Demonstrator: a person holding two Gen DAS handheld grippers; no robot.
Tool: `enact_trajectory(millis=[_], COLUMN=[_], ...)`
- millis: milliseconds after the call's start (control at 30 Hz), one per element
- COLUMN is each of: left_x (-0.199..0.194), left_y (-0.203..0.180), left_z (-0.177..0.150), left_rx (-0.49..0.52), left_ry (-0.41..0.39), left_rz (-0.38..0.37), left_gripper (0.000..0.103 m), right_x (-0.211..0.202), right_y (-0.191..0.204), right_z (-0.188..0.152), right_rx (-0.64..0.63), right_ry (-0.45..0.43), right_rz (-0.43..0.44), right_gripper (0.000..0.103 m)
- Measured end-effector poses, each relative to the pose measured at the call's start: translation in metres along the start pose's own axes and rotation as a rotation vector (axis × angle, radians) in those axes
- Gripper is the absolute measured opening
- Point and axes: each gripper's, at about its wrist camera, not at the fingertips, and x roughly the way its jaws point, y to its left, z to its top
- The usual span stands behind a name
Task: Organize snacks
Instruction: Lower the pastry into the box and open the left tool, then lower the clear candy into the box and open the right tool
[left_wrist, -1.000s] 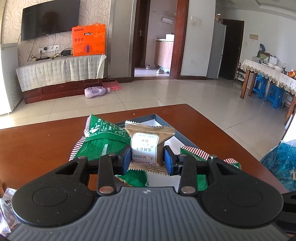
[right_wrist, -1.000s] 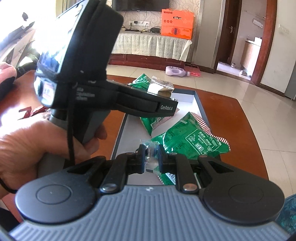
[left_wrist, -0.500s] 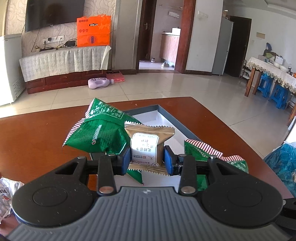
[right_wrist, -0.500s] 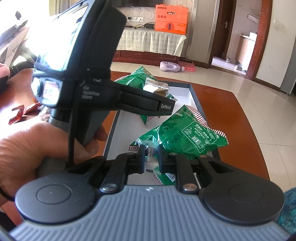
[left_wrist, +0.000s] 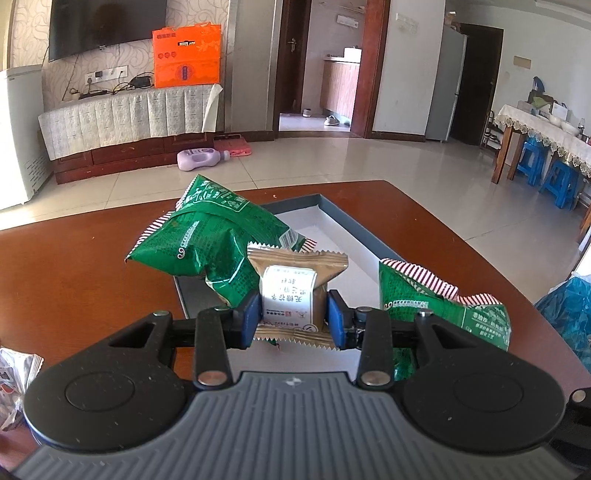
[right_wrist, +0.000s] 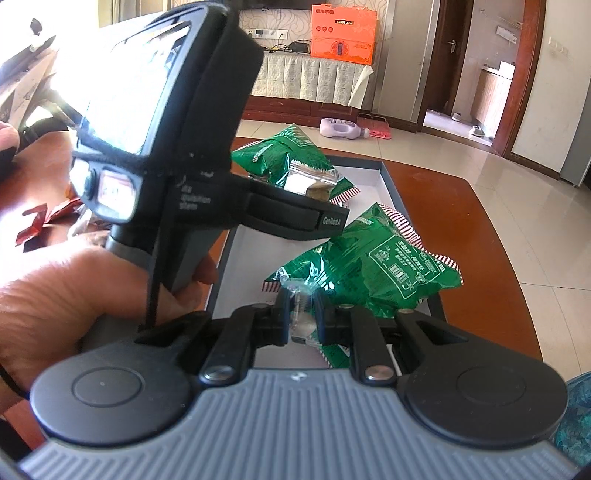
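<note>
Left gripper (left_wrist: 294, 314): clamped on gold foil snack packet with white label (left_wrist: 291, 295). Right gripper (right_wrist: 300, 318): pinched on green crinkled snack bag (right_wrist: 373, 266) corner, over shallow grey-rimmed white tray (right_wrist: 391, 192) near end.

A: Left gripper (left_wrist: 294, 319): black linkage arms, blue pads (left_wrist: 335, 318), round silver pivot screws, ribbed grey body with two black discs.

B: Right gripper (right_wrist: 300, 316): same build, pads look black. Side view of the left unit shows a grey handle (right_wrist: 177, 258), black camera housing, a thin black cable and white lettering on the finger bar.

A: Hand (right_wrist: 59, 306) bare, no sleeve visible.
</note>
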Motion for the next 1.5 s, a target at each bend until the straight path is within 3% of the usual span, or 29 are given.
enact_trajectory(millis=[233,333,800,1067,1500], left_x=[0.001,-0.001,-0.022,-0.050,-0.088], left_y=[0.000,0.000,-0.003,0.010,0.033], left_z=[-0.002,-0.002,0.006,0.009,-0.005], left_rx=[0.007,0.014,0.029,0.032,0.059], left_ry=[0.000,-0.010,-0.056,-0.094,-0.087], left_rz=[-0.007,-0.009,-0.007,0.001,0.057], left_gripper=[0.044,0.051,0.059,0.063,0.069], right_x=[0.001,0.001,0.002,0.004,0.019], right_y=[-0.002,-0.003,-0.011,-0.015,-0.007], right_z=[-0.001,-0.001,-0.003,-0.002,-0.004], right_rx=[0.004,0.005,0.023,0.048,0.062], right_ry=[-0.002,-0.001,-0.011,-0.038,-0.033], right_rz=[0.008,0.014,0.026,0.028,0.021], right_gripper=[0.016,0.016,0.016,0.016,0.017])
